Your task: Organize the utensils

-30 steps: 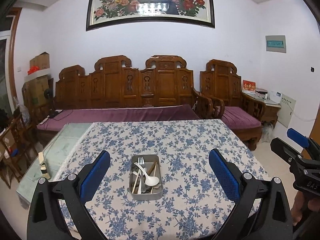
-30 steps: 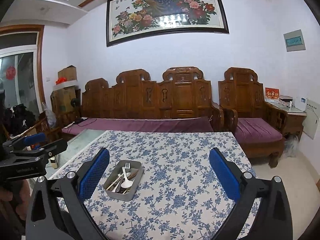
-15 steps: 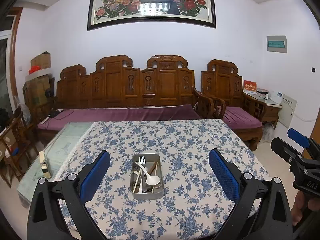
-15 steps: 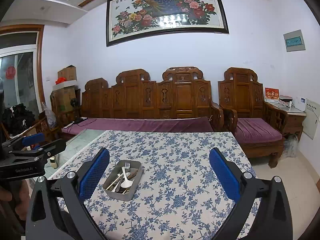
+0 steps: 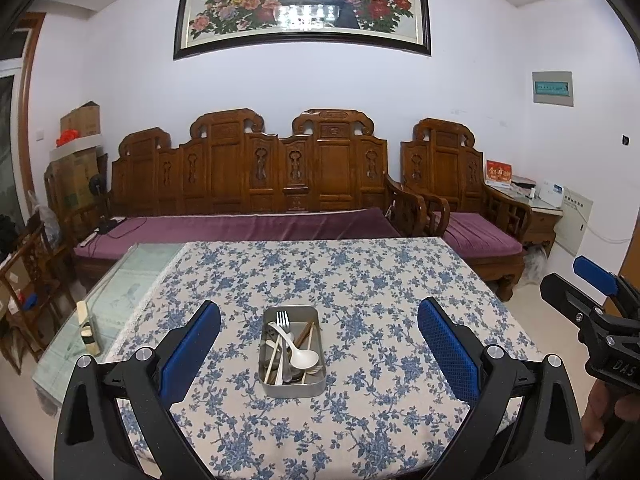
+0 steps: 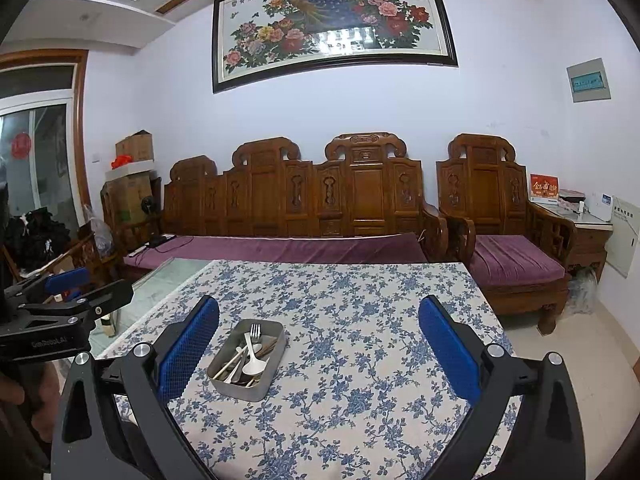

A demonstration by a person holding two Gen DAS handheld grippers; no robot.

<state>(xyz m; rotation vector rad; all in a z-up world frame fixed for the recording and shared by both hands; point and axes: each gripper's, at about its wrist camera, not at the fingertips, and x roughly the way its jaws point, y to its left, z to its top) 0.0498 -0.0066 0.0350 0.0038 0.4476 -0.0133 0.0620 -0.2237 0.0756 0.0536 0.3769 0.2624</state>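
Note:
A metal tray sits on the blue-flowered tablecloth. Inside lie a fork, a white spoon, chopsticks and other utensils in a loose pile. My left gripper hovers open above the near table edge, with the tray straight ahead between its blue pads. My right gripper is open too, with the tray ahead and to its left. Each gripper shows at the edge of the other's view, the right gripper and the left gripper.
A carved wooden sofa with purple cushions stands behind the table, and an armchair to its right. Bare glass tabletop shows at the left with a small block on it. Boxes are stacked far left.
Both grippers have barely shifted; the tray sits slightly lower in the left view. Nothing was taken hold of or let go.

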